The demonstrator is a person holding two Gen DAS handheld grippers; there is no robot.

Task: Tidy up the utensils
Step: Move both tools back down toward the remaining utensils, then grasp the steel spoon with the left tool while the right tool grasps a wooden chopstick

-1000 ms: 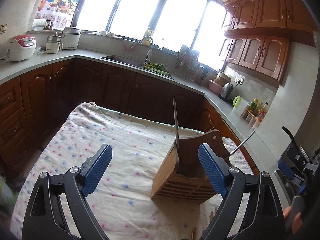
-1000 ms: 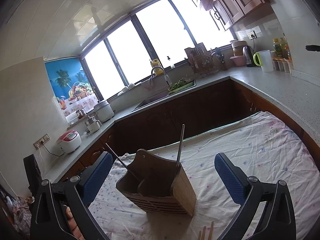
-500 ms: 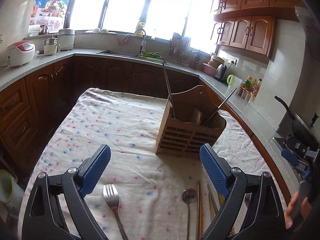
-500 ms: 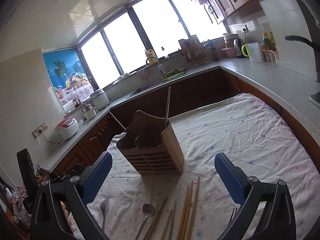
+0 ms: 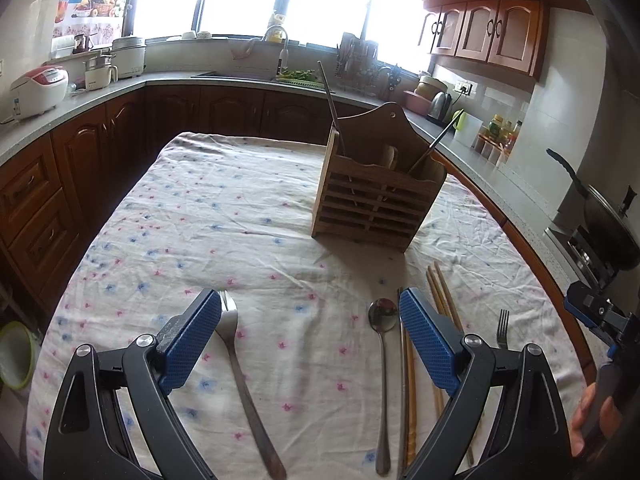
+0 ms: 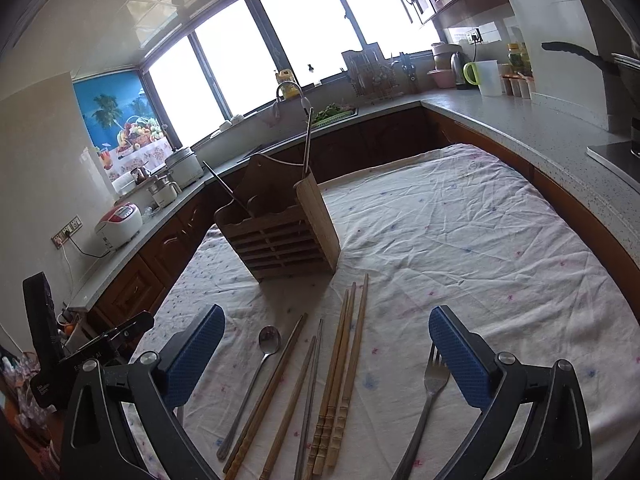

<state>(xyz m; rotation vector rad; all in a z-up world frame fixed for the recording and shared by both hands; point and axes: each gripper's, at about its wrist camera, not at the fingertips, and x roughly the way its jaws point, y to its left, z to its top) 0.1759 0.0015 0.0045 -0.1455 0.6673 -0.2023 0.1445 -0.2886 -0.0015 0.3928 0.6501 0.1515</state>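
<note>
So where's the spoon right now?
The spoon lies flat on the flowered cloth in front of the wooden holder, just left of the chopsticks in the right wrist view.

Black tool point(image 5: 310, 334) w/ blue pads (silver screws).

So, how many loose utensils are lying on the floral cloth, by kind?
silver metal forks: 2
silver metal spoon: 1
single chopsticks, wooden, bamboo and metal: 6, as far as the overlap shows
Total: 9
</note>
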